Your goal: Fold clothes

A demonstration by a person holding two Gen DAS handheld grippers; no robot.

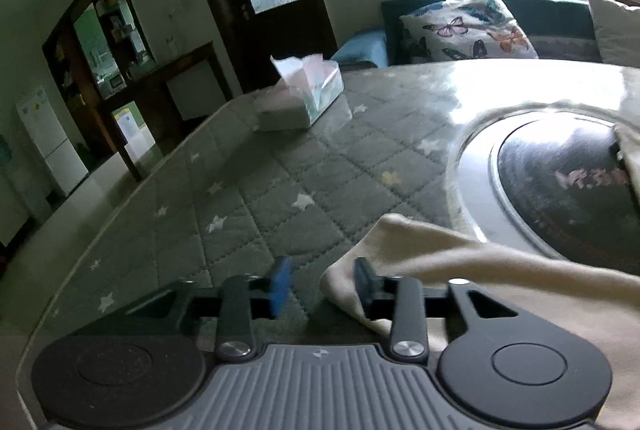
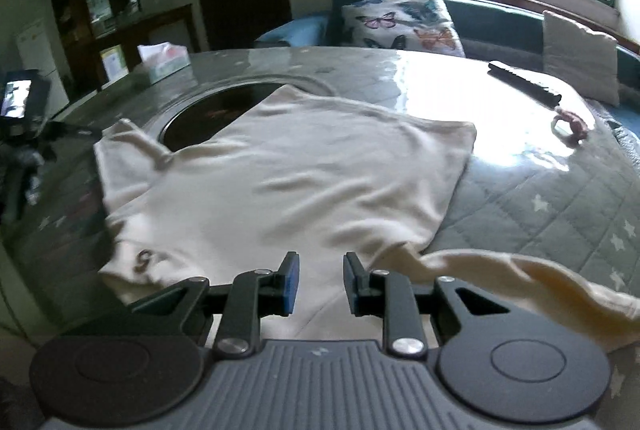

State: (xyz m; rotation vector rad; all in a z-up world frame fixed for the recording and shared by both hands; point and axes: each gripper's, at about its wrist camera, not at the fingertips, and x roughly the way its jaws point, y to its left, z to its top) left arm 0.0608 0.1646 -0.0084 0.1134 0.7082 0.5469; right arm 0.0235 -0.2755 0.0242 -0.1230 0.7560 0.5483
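A cream T-shirt (image 2: 288, 182) lies spread flat on the round table, partly over the dark centre disc (image 2: 208, 114). One sleeve (image 2: 520, 278) trails to the right by the near edge. My right gripper (image 2: 320, 282) hovers open just above the shirt's near edge, nothing between its blue-padded fingers. In the left wrist view the left gripper (image 1: 322, 288) is open at the shirt's corner (image 1: 348, 278); the right finger overlaps the cloth edge, the left finger is over bare table cover. The rest of the shirt (image 1: 500, 282) stretches off to the right.
The table has a grey quilted star cover (image 1: 248, 190) under a glossy sheet. A tissue box (image 1: 300, 98) stands at the far edge. A dark comb-like object (image 2: 524, 82) and a pink ring (image 2: 568, 124) lie at the far right. A sofa with a butterfly cushion (image 2: 404, 26) is behind.
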